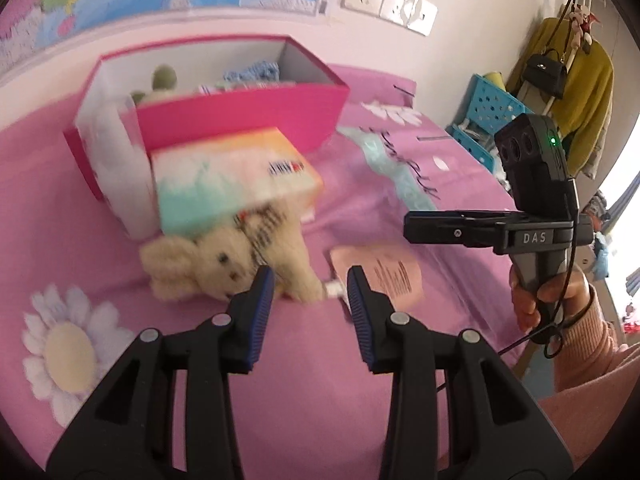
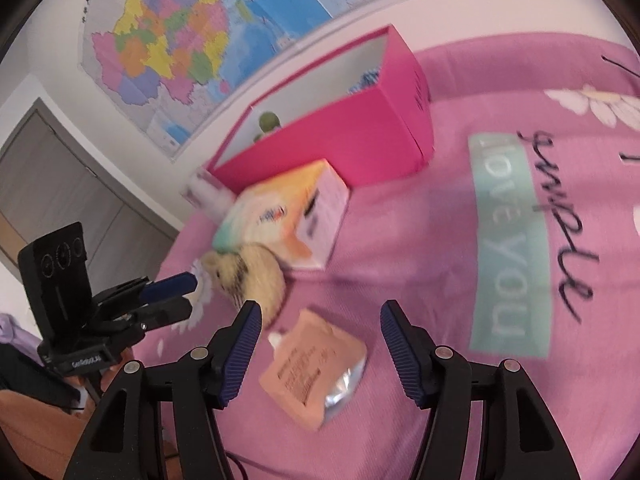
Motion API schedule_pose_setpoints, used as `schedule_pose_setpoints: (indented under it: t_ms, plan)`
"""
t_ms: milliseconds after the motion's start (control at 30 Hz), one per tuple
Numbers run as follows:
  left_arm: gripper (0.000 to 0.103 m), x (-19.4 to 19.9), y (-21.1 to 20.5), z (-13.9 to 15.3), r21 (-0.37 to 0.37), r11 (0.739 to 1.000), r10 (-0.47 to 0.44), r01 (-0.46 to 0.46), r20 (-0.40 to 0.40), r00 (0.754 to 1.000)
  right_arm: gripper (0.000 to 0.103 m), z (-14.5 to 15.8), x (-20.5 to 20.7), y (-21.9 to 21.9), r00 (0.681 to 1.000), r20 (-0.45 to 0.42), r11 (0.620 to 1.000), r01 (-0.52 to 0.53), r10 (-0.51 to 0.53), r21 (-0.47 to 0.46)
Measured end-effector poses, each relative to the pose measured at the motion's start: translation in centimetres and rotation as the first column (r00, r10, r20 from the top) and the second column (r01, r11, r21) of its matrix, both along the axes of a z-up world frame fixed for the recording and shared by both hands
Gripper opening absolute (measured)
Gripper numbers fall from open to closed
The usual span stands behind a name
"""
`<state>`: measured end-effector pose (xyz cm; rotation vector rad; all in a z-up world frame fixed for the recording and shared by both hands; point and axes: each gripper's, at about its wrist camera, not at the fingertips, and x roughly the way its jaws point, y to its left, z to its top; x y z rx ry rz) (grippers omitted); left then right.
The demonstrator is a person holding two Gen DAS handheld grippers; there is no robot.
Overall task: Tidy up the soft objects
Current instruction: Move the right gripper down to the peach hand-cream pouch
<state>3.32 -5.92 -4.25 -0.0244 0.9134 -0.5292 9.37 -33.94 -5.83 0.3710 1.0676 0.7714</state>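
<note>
A cream plush bunny (image 1: pixel 216 264) with a striped scarf lies on the pink bedspread, partly under a pastel tissue pack (image 1: pixel 236 184). Behind them stands an open pink box (image 1: pixel 240 120) that holds a green plush (image 1: pixel 164 78) and a blue knit item. My left gripper (image 1: pixel 310 276) is open just in front of the bunny's leg, pressing on nothing. A flat pink pouch (image 2: pixel 316 368) with a white cap lies below and between the open fingers of my right gripper (image 2: pixel 320 312), which do not touch it. The bunny (image 2: pixel 252 280) is to its left, beside the left gripper (image 2: pixel 192 296).
The bedspread (image 2: pixel 420 280) has daisy prints and a "love you" panel. A map (image 2: pixel 180 40) hangs on the wall behind the box. Blue crates (image 1: pixel 492 108) and a rack with a yellow garment (image 1: pixel 580 92) stand at the far right; a sleeved hand (image 1: pixel 536 300) holds the right gripper (image 1: pixel 410 228).
</note>
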Motion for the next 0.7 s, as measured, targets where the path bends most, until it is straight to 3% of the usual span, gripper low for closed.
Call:
schedule_pose_setpoints:
  t_ms: [300, 700]
  plan:
    - [0.04, -1.0, -1.2, -1.9, 0.015, 1.0, -0.017, 0.018, -0.051, 0.999, 0.063, -1.5, -2.1, 0.4, 0.999, -0.039, 1.0, -0.006, 0.005, -0.023]
    - [0.04, -1.3, -2.0, -2.5, 0.029, 0.999, -0.015, 0.017, -0.069, 0.997, 0.063, -1.6, -2.6, 0.9, 1.0, -0.021, 0.999, 0.01, -0.011, -0.044]
